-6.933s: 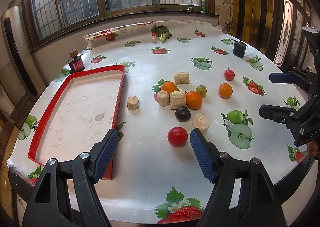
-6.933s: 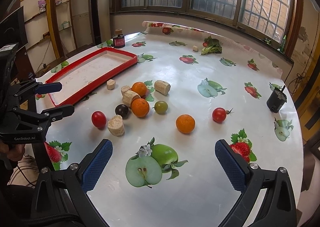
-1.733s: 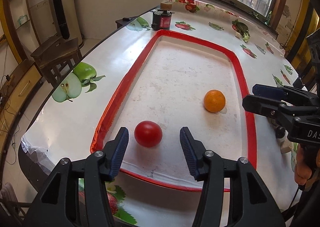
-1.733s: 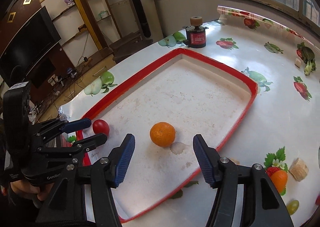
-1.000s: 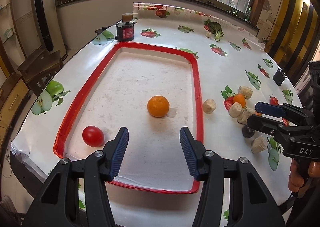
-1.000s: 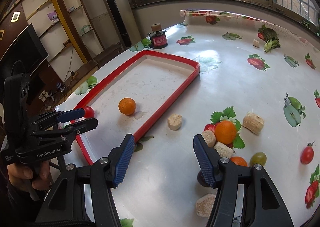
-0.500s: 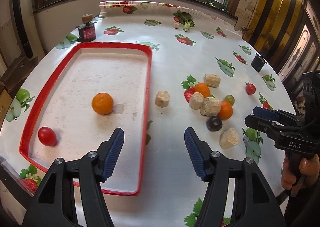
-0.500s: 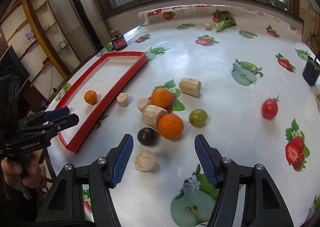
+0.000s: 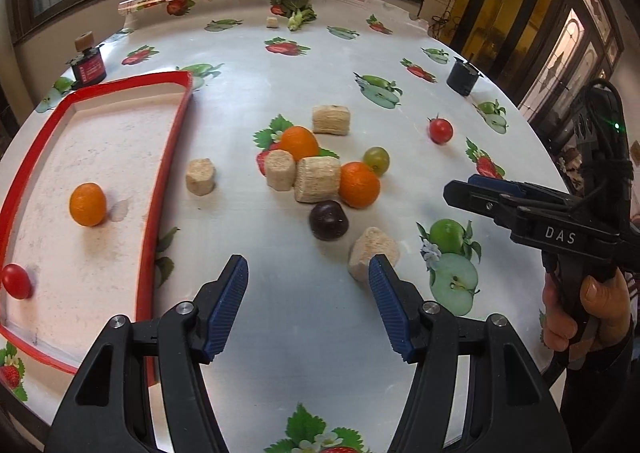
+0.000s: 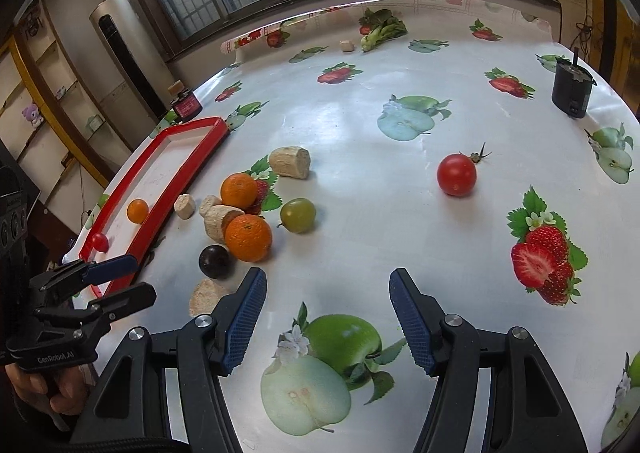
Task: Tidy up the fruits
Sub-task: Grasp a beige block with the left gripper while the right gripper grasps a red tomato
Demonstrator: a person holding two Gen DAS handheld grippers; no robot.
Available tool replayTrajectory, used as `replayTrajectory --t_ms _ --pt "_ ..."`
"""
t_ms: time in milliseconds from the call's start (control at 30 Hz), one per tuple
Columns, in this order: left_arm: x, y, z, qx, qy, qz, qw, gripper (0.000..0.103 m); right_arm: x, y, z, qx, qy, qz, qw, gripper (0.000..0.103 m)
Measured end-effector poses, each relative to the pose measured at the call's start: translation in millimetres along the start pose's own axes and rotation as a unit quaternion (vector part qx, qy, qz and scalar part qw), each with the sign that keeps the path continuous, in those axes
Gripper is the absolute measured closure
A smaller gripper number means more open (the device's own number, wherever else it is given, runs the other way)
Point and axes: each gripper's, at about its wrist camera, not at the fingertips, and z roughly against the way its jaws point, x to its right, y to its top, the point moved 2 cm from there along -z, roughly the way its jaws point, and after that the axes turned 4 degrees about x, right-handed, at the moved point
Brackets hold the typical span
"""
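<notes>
Two tools, both w/ jaws apart, empty: left tool sits just short of dark plum on surface; right tool farther; red tray lies left.

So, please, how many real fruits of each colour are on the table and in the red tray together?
Orange: 3
Red: 2
Green: 1
Dark purple: 1
Total: 7
</notes>
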Motion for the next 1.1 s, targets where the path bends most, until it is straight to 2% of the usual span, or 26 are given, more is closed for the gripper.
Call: replayTrajectory --t_ms 300,533,567,600,667,767,833,867,1000,1100 --pt "21 3 -24 -0.027 -0.036 -0.002 0.9990 0.041 15 4 -2 0.001 -0.008 -0.010 1.000 0.037" --pt "40 5 -47 -0.037 -0.043 -0.028 0.9980 0.042 43 24 -10 0.019 -0.059 -0.012 0.998 0.037" --pt "42 5 -48 -0.037 -0.040 -0.032 0.9980 0.051 47 29 -14 0.020 -0.069 -0.010 0.997 0.038" --pt "43 6 -49 -0.038 -0.041 -0.037 0.9978 0.064 52 34 -18 0.020 -0.079 -0.008 0.997 0.038" --pt "42 7 -50 -0.041 -0.047 -0.035 0.9974 0.076 61 44 -29 0.016 -0.097 -0.006 0.995 0.041" --pt "40 6 -49 -0.041 -0.058 -0.029 0.9970 0.076 71 52 -52 -0.005 -0.116 -0.003 0.993 0.054" --pt "39 5 -45 -0.039 -0.064 -0.026 0.9968 0.076 73 56 -57 0.004 -0.135 0.012 0.991 0.066" --pt "38 4 -42 -0.035 -0.064 -0.026 0.9970 0.076 71 56 -57 0.001 -0.131 0.014 0.991 0.071" --pt "30 6 -27 -0.020 -0.063 -0.019 0.9977 0.076 56 49 -42 0.016 -0.111 0.026 0.993 0.071" --pt "21 9 -12 -0.005 -0.058 -0.012 0.9982 0.076 39 43 -29 0.025 -0.081 0.026 0.996 0.071"
